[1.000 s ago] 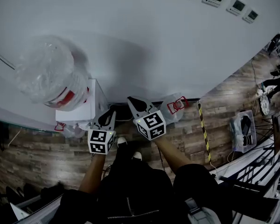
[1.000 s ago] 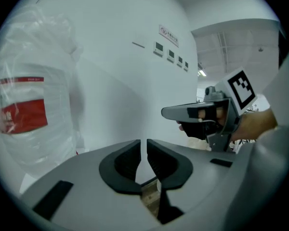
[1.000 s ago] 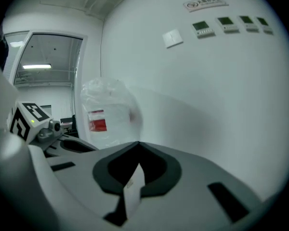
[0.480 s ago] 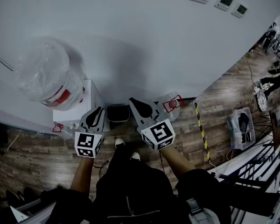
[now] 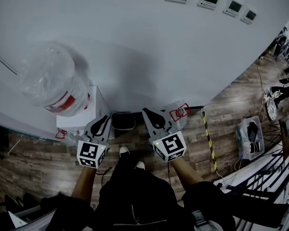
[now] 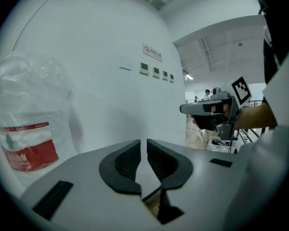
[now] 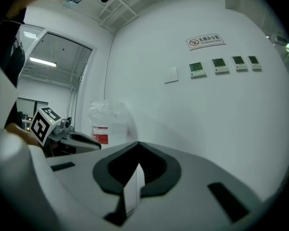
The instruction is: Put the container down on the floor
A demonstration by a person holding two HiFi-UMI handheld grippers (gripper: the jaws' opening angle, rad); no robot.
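A small dark container (image 5: 123, 121) with a pale rim stands on the wood floor against the white wall, just ahead of the person's shoes (image 5: 125, 151). My left gripper (image 5: 104, 119) hangs to its left and my right gripper (image 5: 150, 112) to its right, both a little above it and apart from it. In the left gripper view the left gripper's (image 6: 143, 141) jaws show only a thin slit and hold nothing. The right gripper's (image 7: 138, 144) jaws meet at the tip, empty. Neither gripper view shows the container.
A big water bottle (image 5: 50, 83) wrapped in clear plastic sits on a white box (image 5: 89, 113) at the left. A plastic bag with red print (image 5: 180, 111) lies at the right by the wall. Yellow-black tape (image 5: 209, 138) and a clear bin (image 5: 250, 136) are further right.
Both grippers have drawn apart and back toward the person, uncovering the dark container on the floor between them. The container has stayed where it is.
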